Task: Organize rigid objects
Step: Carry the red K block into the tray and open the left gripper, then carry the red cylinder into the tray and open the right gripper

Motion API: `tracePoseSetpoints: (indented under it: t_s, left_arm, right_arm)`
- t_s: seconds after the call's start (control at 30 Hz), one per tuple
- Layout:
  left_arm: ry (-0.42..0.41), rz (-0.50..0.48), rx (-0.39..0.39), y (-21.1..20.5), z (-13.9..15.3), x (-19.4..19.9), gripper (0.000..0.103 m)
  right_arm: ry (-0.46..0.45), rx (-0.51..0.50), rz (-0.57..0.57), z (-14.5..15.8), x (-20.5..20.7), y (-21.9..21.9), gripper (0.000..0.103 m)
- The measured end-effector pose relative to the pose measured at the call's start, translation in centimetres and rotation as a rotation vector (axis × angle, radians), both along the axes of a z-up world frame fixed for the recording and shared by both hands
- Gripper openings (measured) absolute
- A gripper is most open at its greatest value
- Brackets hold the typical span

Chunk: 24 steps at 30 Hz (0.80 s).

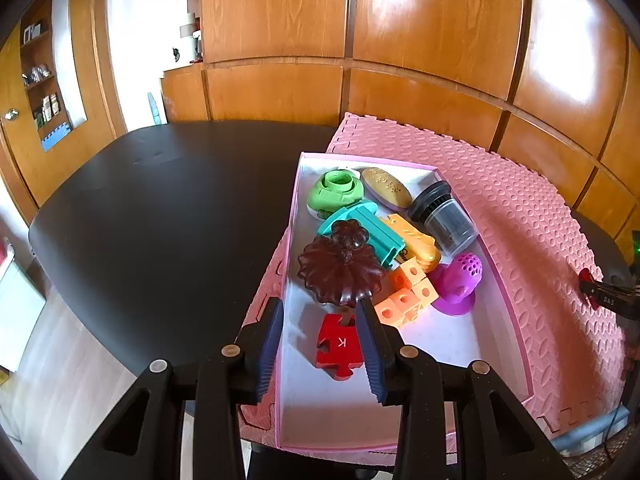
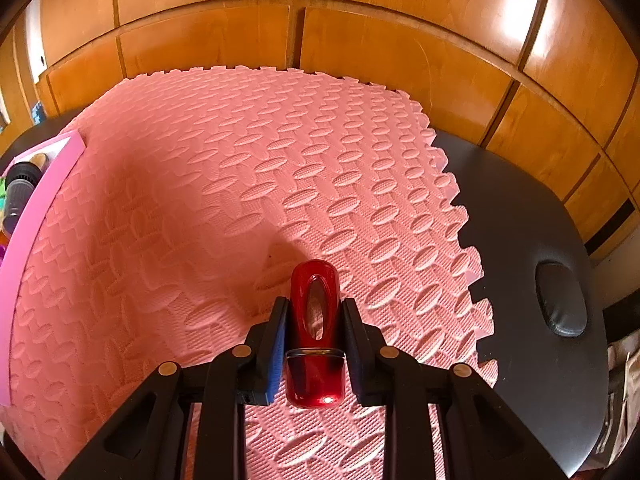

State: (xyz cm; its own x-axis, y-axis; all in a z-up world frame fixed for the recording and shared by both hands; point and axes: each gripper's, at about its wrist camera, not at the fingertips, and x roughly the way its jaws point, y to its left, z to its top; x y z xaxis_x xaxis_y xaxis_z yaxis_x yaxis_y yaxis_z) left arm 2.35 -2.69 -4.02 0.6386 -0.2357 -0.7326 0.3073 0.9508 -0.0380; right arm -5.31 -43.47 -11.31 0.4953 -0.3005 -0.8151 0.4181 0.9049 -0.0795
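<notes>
Right tool [image 2: 315, 316] clamps red bottle [image 2: 316, 332] over bare pink mat [image 2: 240, 184]; left tool [image 1: 320, 312] gapes empty above box wall [image 1: 289, 236].

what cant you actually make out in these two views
- Left wrist view: the orange cube toy is partly hidden behind the brown flower-shaped piece.
- Left wrist view: the right gripper is cut off by the edge; its grip isn't readable there.
- Right wrist view: the pink box is cut by the left edge, most contents unseen.
</notes>
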Motion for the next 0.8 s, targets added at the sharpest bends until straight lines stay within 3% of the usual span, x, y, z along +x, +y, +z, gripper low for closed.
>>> tracePoseSetpoints:
  t_s: [0.23, 0.5, 0.8]
  left_arm:
    - [0.004, 0.012, -0.005, 0.5, -0.1, 0.1, 0.038]
    - [0.009, 0.027, -0.009, 1.0, -0.3, 0.3, 0.038]
    - [0.014, 0.053, -0.013, 2.0, -0.8, 0.6, 0.038]
  right_arm:
    - [-0.065, 0.105, 0.097, 1.8, 0.3, 3.7, 0.025]
    - [-0.166, 0.166, 0.324, 5.4, 1.9, 12.3, 0.025]
    - [-0.189, 0.241, 0.528, 6.6, 3.8, 20.8, 0.025]
